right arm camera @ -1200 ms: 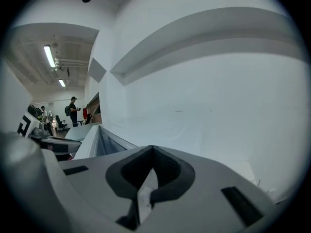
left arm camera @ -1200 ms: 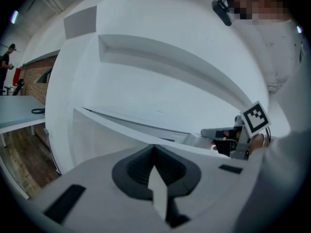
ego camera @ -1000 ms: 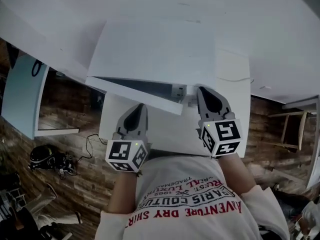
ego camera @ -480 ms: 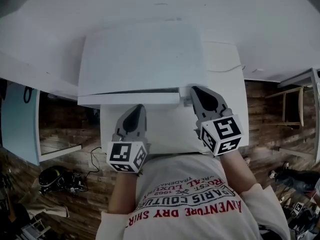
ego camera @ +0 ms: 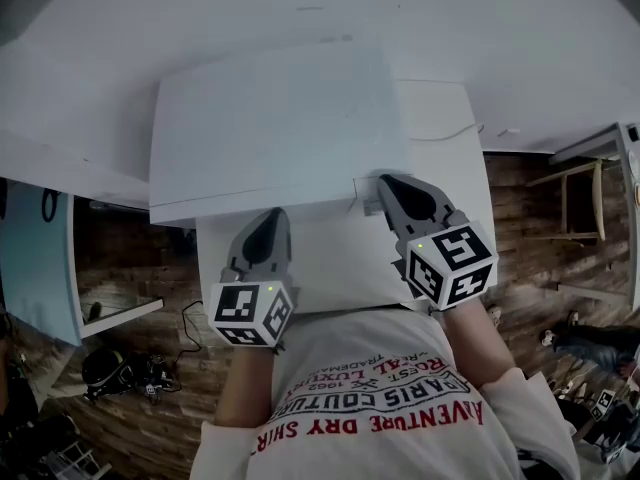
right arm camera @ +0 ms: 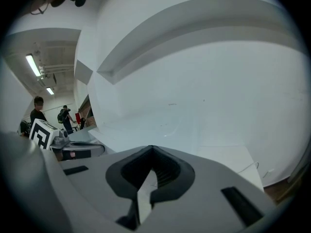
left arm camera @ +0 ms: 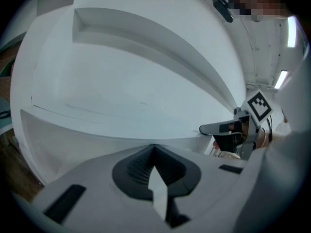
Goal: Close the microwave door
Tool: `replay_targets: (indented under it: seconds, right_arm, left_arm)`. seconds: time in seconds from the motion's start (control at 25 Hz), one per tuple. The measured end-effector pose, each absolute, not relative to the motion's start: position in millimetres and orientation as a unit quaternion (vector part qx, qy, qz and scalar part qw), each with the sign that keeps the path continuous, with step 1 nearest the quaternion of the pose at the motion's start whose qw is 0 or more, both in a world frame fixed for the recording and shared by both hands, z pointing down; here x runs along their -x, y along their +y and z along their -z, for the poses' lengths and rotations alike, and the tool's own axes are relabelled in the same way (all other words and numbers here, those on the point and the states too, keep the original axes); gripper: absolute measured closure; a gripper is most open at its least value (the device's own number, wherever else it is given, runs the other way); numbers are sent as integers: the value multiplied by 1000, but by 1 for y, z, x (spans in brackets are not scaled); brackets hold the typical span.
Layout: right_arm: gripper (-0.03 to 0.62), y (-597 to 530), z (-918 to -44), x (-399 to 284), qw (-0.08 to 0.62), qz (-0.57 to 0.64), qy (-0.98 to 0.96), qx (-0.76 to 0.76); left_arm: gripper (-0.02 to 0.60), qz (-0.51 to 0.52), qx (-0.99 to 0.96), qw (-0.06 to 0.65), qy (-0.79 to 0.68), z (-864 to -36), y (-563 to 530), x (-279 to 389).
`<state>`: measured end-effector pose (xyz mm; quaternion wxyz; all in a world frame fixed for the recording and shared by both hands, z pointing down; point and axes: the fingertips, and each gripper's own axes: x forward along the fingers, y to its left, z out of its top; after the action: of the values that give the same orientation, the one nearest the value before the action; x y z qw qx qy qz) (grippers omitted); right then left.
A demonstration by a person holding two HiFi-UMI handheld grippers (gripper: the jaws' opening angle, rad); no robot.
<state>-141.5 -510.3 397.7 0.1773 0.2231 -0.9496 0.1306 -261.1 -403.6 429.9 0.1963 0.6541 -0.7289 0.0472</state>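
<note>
The white microwave [ego camera: 275,128] stands on a white table [ego camera: 445,158], seen from above in the head view. Its door [ego camera: 250,210] lies flush along the front face. My right gripper [ego camera: 383,184] is shut, its tip against the front near the door's right end. My left gripper [ego camera: 270,218] is also shut, its tip just before the door's middle. In the left gripper view the door [left arm camera: 136,101] fills the picture past the left gripper [left arm camera: 154,147], with the other gripper [left arm camera: 228,127] at the right. In the right gripper view the microwave front [right arm camera: 204,91] looms beyond the right gripper [right arm camera: 151,148].
A thin cable [ego camera: 455,135] runs over the table at the microwave's right. The floor is wood. A pale blue panel [ego camera: 35,258] stands at the left, a black bag [ego camera: 108,368] lies lower left, a wooden chair [ego camera: 580,193] at the right. People [right arm camera: 36,109] stand far off.
The door, ajar and angled outward a second ago, has swung in and now sits flush. Both grippers moved forward with it, the right one at the door's right end.
</note>
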Motion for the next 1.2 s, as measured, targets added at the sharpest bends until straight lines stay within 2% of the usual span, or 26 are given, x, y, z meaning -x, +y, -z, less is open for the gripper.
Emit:
replay_targets:
  seconds: [0.16, 0.56, 0.92, 1.2]
  right_arm:
    - [586, -510, -397, 140, 173, -122, -951, -227]
    - [586, -510, -398, 140, 163, -111, -952, -233]
    - [586, -506, -388, 135, 162, -84, -946, -266]
    - [585, -478, -355, 130, 117, -53, -952, -279]
  left_arm:
    - [578, -73, -659, 180, -727, -429, -404, 259]
    - [578, -42, -660, 185, -727, -423, -404, 257]
    - [578, -93, -684, 37, -723, -360, -411, 238]
    - [578, -48, -697, -3, -716, -306, -409, 230]
